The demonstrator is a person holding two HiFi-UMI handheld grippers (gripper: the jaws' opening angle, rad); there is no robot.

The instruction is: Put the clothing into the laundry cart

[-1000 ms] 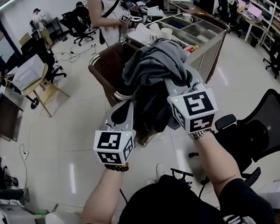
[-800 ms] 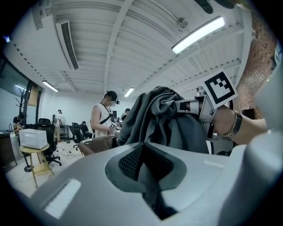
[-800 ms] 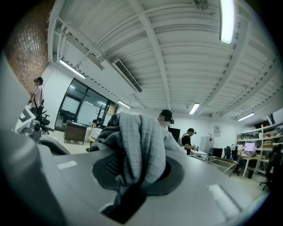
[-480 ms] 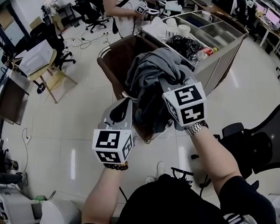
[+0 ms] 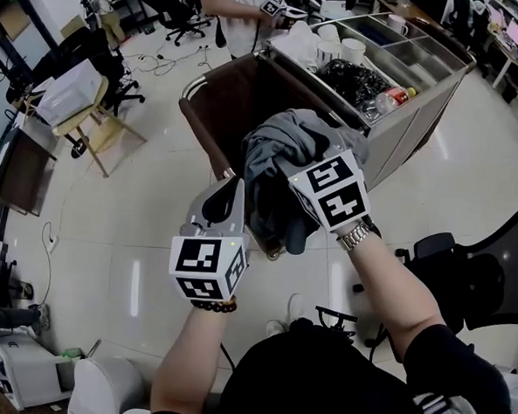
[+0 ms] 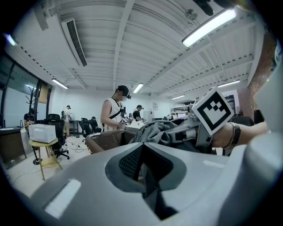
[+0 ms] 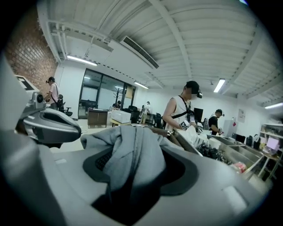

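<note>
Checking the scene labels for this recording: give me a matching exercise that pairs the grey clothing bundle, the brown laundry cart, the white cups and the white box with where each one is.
Things:
1. grey clothing bundle
2. brown laundry cart
3. white cups
4. white box

Places:
A. on a wooden chair
B. standing beside the steel counter
C. held up at the cart's near end
D. on top of the steel counter

Pairs: 1-C, 2-B, 3-D, 4-A
</note>
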